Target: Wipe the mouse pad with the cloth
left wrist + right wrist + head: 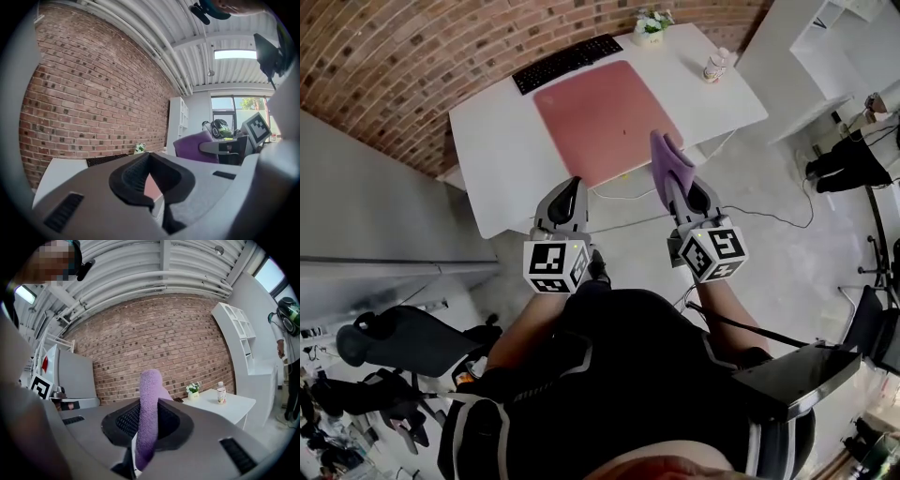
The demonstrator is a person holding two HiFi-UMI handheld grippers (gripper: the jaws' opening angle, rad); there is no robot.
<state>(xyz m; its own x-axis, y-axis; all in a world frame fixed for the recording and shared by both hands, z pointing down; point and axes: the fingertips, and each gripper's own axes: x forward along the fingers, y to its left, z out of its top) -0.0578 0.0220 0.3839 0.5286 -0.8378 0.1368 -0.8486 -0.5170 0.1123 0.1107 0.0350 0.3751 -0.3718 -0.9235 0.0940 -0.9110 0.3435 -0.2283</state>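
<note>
left of the frame centre, the left gripper [570, 190] hangs in front of the white desk [492, 150], its jaws together with nothing between them. the pink mouse pad [598, 114] lies flat on the desk in the upper middle, just below a black keyboard [566, 62]. right of centre, the right gripper [677, 185] is closed on the purple cloth [667, 156], which stands up out of its jaws, over the near right corner of the mouse pad.
</note>
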